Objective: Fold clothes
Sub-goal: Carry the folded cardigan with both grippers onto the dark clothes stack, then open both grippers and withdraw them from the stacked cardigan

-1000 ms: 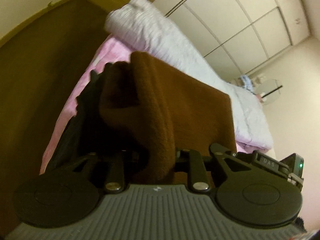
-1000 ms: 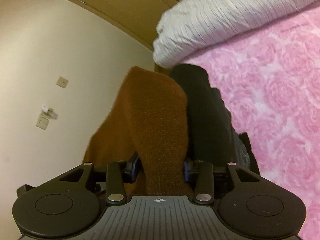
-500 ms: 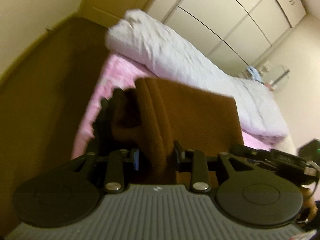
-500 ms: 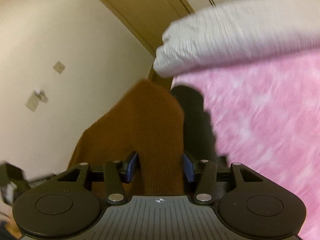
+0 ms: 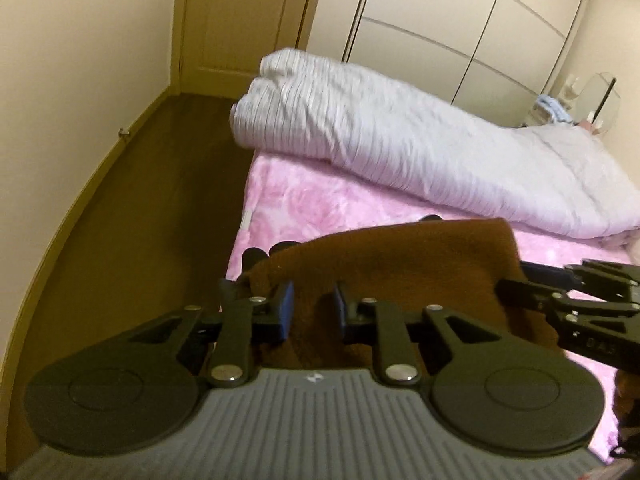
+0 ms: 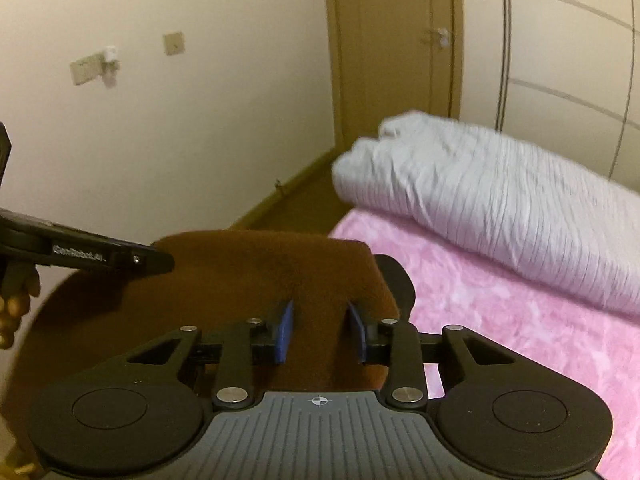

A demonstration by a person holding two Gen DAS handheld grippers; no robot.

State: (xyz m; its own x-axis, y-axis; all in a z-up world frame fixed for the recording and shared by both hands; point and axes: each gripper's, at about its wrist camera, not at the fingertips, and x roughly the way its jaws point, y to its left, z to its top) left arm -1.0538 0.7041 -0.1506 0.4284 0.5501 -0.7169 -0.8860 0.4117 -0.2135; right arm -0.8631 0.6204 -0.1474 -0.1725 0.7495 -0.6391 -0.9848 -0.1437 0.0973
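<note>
A brown knit garment (image 5: 400,264) (image 6: 260,264) hangs stretched between my two grippers above the pink bedspread (image 5: 320,208) (image 6: 500,312). In the left wrist view my left gripper (image 5: 313,312) has the garment's top edge between its blue pads; its jaws are closing on the cloth. My right gripper (image 6: 320,330) pinches the other end the same way, its jaws also closing. Each gripper shows in the other's view, the right one (image 5: 560,304) and the left one (image 6: 100,258). A black garment (image 5: 256,256) (image 6: 396,280) peeks out behind the brown one.
A rolled white striped duvet (image 5: 400,140) (image 6: 500,200) lies along the far side of the bed. Dark wooden floor (image 5: 160,200) runs left of the bed to a door (image 5: 240,20). Wardrobe doors (image 5: 480,40) stand behind. A person's hand (image 6: 16,304) holds the left gripper.
Both grippers rolled to level and rose a little. The brown garment, bunched and hanging in vertical folds before, is now spread sideways between them. Both pairs of jaws widened, then narrowed on the cloth.
</note>
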